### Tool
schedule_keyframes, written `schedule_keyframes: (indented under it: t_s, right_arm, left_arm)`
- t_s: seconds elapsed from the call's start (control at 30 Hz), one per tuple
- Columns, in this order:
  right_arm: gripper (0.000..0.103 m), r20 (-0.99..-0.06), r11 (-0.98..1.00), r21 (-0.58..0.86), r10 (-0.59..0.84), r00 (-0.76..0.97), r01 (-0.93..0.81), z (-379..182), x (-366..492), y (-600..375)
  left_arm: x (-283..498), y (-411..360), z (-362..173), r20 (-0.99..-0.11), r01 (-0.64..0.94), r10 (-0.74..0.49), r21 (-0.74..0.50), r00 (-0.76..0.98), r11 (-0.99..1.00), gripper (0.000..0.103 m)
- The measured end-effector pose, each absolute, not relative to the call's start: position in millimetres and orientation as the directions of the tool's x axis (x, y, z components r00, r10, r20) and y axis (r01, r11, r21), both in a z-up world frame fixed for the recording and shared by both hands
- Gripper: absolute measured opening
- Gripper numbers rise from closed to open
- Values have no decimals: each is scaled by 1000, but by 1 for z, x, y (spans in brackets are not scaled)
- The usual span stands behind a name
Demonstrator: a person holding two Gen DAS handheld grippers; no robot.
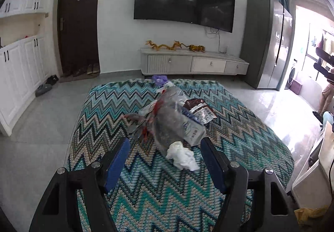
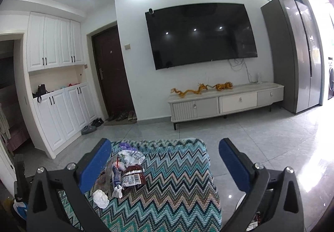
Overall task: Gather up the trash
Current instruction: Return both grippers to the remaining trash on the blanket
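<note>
A pile of trash lies on a table under a teal zigzag cloth [image 1: 240, 140]. In the left wrist view a crumpled white tissue [image 1: 181, 158] is nearest, behind it a clear plastic bag [image 1: 169, 123], a brown snack wrapper [image 1: 200, 110] and a purple scrap [image 1: 159, 79]. My left gripper [image 1: 165, 142] is open; its blue pads stand on either side of the tissue without touching it. In the right wrist view the tissue [image 2: 100, 198] and the wrapper [image 2: 133, 175] lie beside the left finger. My right gripper [image 2: 165, 142] hangs wide open above the cloth [image 2: 177, 179], with nothing held.
Across the tiled floor [image 2: 261, 134] are a low TV cabinet [image 2: 225, 100], a wall TV [image 2: 200, 33], a dark door [image 2: 112, 73] with shoes [image 2: 91, 126] and a tall grey fridge [image 2: 292, 54]. A person [image 1: 326, 94] stands at the far right.
</note>
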State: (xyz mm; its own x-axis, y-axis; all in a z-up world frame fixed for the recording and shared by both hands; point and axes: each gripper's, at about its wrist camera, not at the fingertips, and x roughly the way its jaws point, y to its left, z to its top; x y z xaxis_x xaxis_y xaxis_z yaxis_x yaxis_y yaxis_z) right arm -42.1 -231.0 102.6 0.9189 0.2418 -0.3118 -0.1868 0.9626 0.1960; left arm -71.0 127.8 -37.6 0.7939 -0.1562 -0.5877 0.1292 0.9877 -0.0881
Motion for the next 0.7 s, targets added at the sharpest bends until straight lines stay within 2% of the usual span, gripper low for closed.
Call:
schedule_keyframes:
  t_s: [0.2,0.43,0.47,0.5,0.53,0.6,0.7]
  right_arm:
    - [103,-441,946,185,323,838,-267,62,20,-197]
    - [101,-524,895,233,444,727,-380,15,63,-164]
    - [98,-534,886,245,462,709,-393,9,69,-159]
    - [88,-546,871,265,490,680,-414,1,74,-154]
    - [72,-559,858,280,511,653,-431,-6,79,-149]
    - [63,-593,839,293,535,602,-458,-21,87,-137]
    - [57,-630,805,314,573,524,-503,-40,96,-118]
  left_arm:
    - [-40,146,-54,-631,112,-179,-145,755,983,65]
    - [-2,134,-69,-655,139,-209,-158,726,978,65]
    - [3,134,-72,-660,139,-213,-164,720,977,64]
    - [7,134,-75,-668,139,-219,-171,712,975,62]
    - [10,134,-79,-676,141,-225,-179,702,974,60]
    - [15,133,-86,-690,144,-237,-190,684,971,59]
    - [22,132,-96,-709,147,-252,-208,658,967,54]
